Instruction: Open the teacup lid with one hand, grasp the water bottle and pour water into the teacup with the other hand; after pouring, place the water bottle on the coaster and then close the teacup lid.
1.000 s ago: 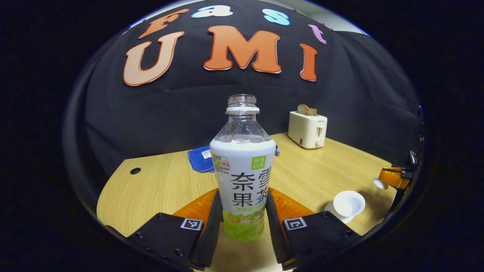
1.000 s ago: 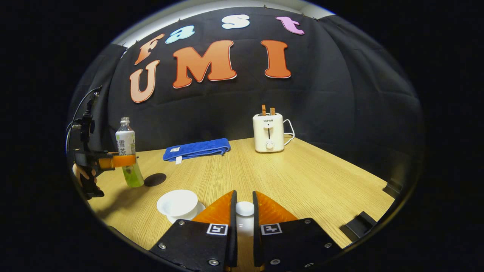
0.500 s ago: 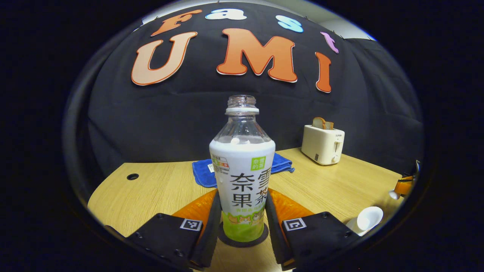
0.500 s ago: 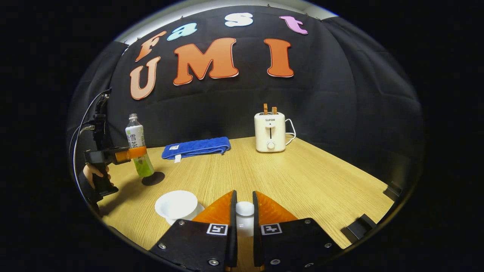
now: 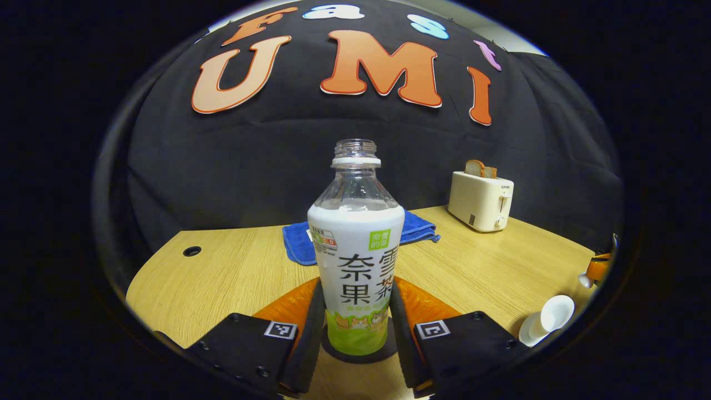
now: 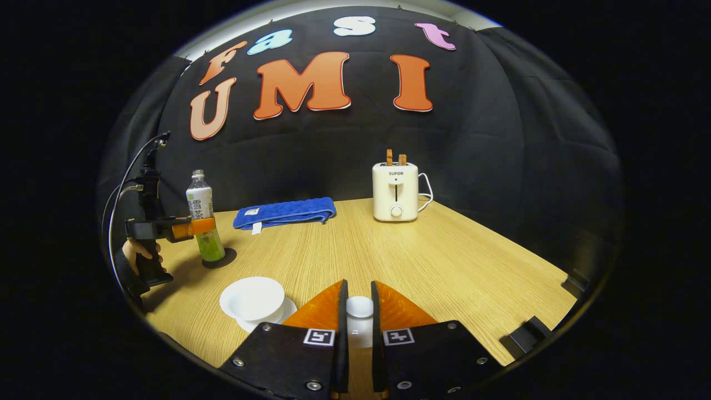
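Observation:
In the left gripper view, my left gripper (image 5: 356, 316) is shut on an uncapped water bottle (image 5: 356, 250) with a white and green label. The bottle stands upright on a dark round coaster (image 5: 389, 347). The open white teacup (image 5: 550, 319) on its saucer sits at the right edge. In the right gripper view, my right gripper (image 6: 358, 311) is shut on the white teacup lid (image 6: 359, 307), held above the table. The teacup (image 6: 253, 297) lies just left of it. Farther left, the other gripper (image 6: 191, 226) grips the bottle (image 6: 203, 214) on the coaster (image 6: 222, 260), held by a hand (image 6: 136, 253).
A folded blue towel (image 6: 286, 214) lies at the back of the wooden table (image 6: 444, 261). A cream toaster (image 6: 395, 191) with two bread slices stands at the back right. A round cable hole (image 5: 192, 251) is at the table's far left.
The left gripper carried the bottle away from the teacup and lowered it onto the coaster. The right gripper kept hold of the lid and barely moved.

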The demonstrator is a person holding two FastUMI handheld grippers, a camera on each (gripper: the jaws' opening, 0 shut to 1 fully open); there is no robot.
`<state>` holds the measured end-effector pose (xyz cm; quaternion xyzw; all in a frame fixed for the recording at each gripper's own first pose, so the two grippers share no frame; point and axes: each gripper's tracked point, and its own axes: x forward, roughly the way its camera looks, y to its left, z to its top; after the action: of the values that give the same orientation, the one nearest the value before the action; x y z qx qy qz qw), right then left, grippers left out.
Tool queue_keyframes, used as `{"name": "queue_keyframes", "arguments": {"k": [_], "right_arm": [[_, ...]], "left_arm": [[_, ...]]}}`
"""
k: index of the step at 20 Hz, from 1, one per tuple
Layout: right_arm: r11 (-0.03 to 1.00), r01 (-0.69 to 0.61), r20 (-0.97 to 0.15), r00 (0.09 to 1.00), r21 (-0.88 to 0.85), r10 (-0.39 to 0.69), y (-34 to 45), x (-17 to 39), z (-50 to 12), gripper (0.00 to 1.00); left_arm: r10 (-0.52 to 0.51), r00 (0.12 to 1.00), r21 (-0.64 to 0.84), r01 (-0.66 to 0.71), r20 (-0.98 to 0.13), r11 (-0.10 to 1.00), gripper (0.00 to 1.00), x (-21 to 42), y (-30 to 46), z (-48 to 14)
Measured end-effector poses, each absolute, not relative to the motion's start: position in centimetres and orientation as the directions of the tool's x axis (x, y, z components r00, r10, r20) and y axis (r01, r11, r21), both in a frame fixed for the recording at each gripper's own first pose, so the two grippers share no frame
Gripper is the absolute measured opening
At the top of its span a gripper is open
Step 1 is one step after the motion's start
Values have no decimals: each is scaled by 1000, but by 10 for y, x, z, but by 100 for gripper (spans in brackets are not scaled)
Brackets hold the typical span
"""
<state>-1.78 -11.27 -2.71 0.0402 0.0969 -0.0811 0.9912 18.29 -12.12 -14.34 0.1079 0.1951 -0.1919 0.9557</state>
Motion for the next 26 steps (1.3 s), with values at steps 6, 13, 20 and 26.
{"name": "queue_keyframes", "arguments": {"k": [6,13,20,26], "right_arm": [[985,160,-203,969,69,-143,-110,-17,-28,17],[985,159,-203,969,70,-142,-109,-17,-28,17],[985,159,-206,968,74,-141,-109,-17,-30,17],[989,126,-156,981,71,-114,-96,-16,-6,17]], "left_arm": [[-328,857,132,407,-398,904,67,183,-121,-142],[-311,858,155,401,-408,903,74,181,-121,-153],[-316,873,158,395,-372,905,95,178,-123,-146],[-295,883,167,373,-365,913,93,162,-112,-148]]}}
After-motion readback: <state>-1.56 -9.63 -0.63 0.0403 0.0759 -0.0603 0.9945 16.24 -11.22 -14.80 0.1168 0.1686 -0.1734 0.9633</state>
